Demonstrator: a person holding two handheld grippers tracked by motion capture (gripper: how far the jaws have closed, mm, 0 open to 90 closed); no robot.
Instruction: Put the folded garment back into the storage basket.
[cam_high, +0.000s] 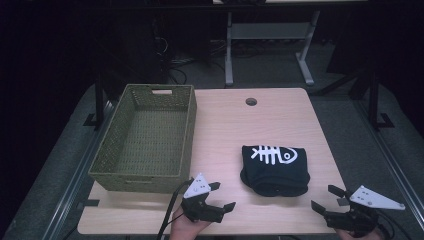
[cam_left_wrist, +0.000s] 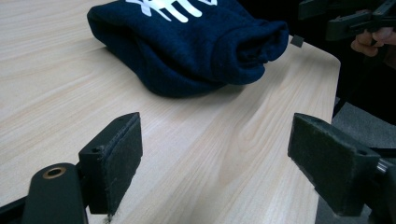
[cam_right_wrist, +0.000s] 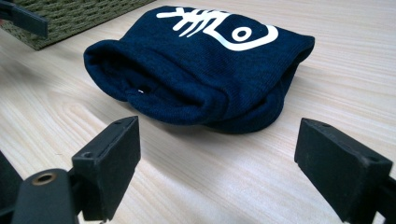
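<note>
The room around me is dark, with metal frame legs and cables on the floor beyond a pale wooden table (cam_high: 280, 120) that has a round cable hole (cam_high: 251, 102) near its far edge. I hold my left gripper (cam_high: 216, 196) low over the near edge of the table, its jaws spread wide with bare wood between them. My right gripper (cam_high: 328, 197) sits at the near right corner, its jaws likewise parted and empty.

A folded dark navy garment (cam_high: 274, 170) with a white fish-skeleton print (cam_high: 274, 155) lies flat on the table between my two grippers and a little farther out. From my left gripper it is ahead and to the right, near but not touching; in the left gripper view the garment (cam_left_wrist: 187, 44) lies beyond the jaws, with my right hand (cam_left_wrist: 371, 42) past its far end. From my right gripper it is ahead and to the left; in the right gripper view the rolled, open edge of the garment (cam_right_wrist: 196, 70) faces me, just beyond the jaws.

A green woven basket (cam_high: 145, 137) stands ahead of my left gripper, on the left part of the table, apart from the garment.
</note>
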